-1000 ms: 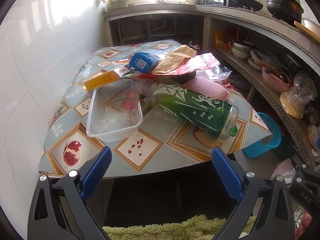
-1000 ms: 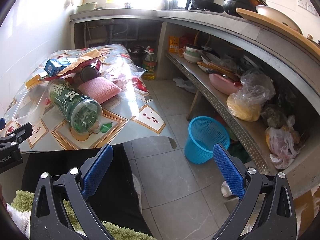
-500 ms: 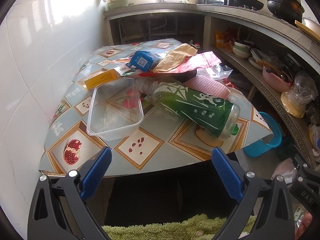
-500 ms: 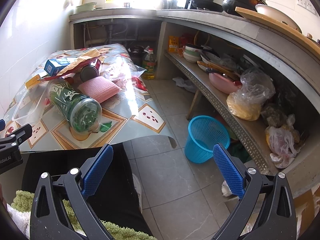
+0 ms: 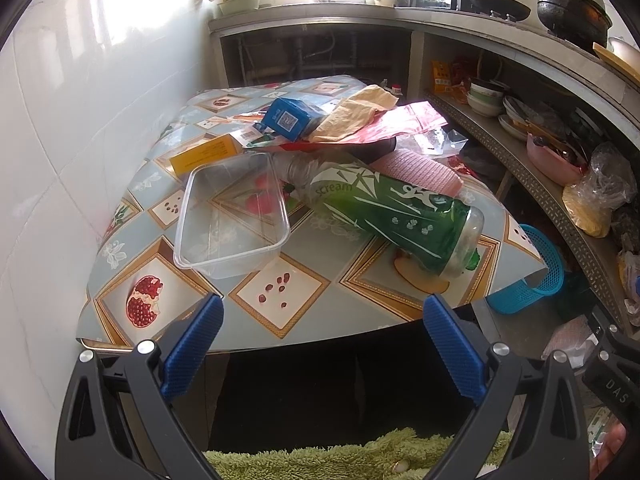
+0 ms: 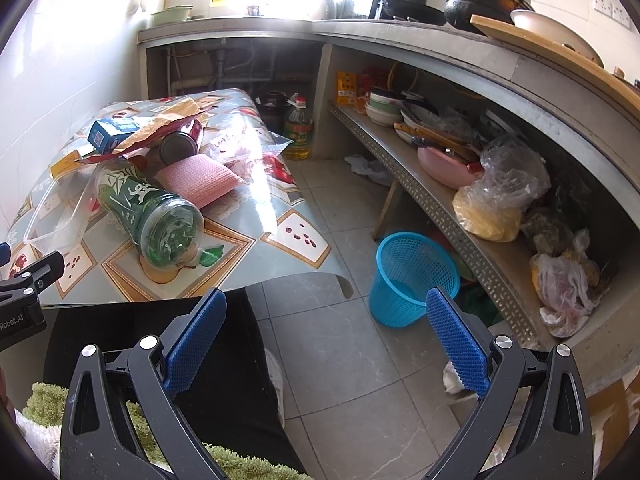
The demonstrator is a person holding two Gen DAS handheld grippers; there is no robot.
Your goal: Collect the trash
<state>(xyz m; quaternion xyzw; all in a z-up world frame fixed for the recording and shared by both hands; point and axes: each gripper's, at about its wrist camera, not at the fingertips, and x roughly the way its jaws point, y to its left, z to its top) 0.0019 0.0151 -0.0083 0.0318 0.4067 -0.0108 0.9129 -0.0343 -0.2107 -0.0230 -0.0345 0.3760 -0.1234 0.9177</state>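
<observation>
A low table (image 5: 280, 312) with a pomegranate-pattern cloth holds trash. A green plastic bottle (image 5: 392, 216) lies on its side, also in the right wrist view (image 6: 148, 208). A clear plastic tray (image 5: 232, 216) lies left of it. Behind are a pink sponge pad (image 6: 200, 180), a blue carton (image 5: 286, 118), a yellow box (image 5: 204, 154), a can (image 6: 180, 142) and wrappers (image 5: 380, 124). A blue mesh bin (image 6: 412, 280) stands on the floor right of the table. My left gripper (image 5: 322, 340) is open before the table's near edge. My right gripper (image 6: 326, 336) is open above the floor.
A tiled wall (image 5: 60, 140) runs along the table's left. A metal shelf (image 6: 460, 216) on the right holds bowls, dishes and plastic bags. An oil bottle (image 6: 298, 128) stands on the floor beyond the table. A concrete counter (image 6: 400, 36) carries pots.
The left gripper's view has shifted slightly, with the table a little lower in frame. The right gripper has not moved. Both stay open.
</observation>
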